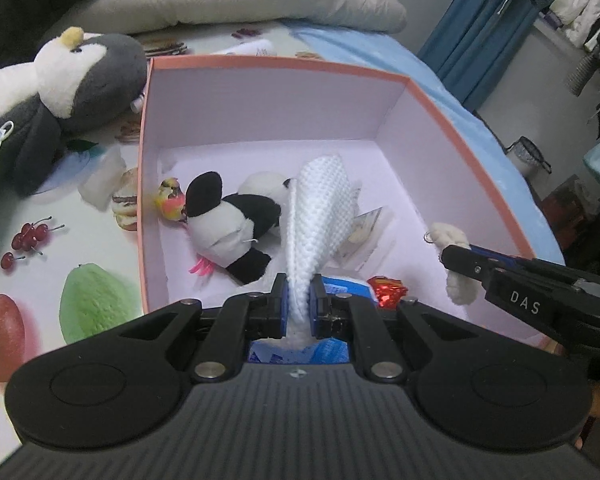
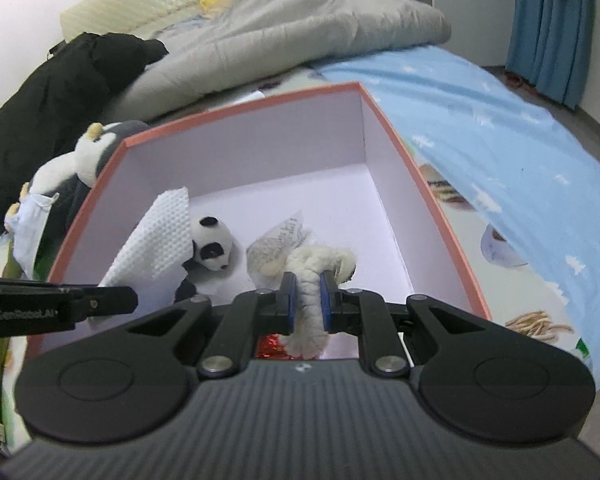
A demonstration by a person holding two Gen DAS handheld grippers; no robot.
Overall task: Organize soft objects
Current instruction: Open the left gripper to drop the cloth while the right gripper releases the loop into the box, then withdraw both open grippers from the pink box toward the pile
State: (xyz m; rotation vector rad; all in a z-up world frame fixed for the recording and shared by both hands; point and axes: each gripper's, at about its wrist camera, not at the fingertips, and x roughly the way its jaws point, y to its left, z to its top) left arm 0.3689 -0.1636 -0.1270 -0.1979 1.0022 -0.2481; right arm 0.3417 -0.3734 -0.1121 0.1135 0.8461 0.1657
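the left gripper (image 1: 299,304) has its fingers clenched on a white waffle-textured cloth (image 1: 320,216), whose long axis runs from the fingers away over the pink-rimmed cardboard box (image 1: 268,65), fanning wider at its far end. the right gripper (image 2: 308,300) grasps a cream fuzzy plush toy (image 2: 312,280) above the box interior. a small black-and-white panda plush (image 1: 228,220) lies on the box floor.

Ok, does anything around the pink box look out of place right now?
Mostly tidy. The big penguin plush lies tipped over outside the pink box, not yet packed. A red foil wrapper sits inside among the soft toys, which seems odd.
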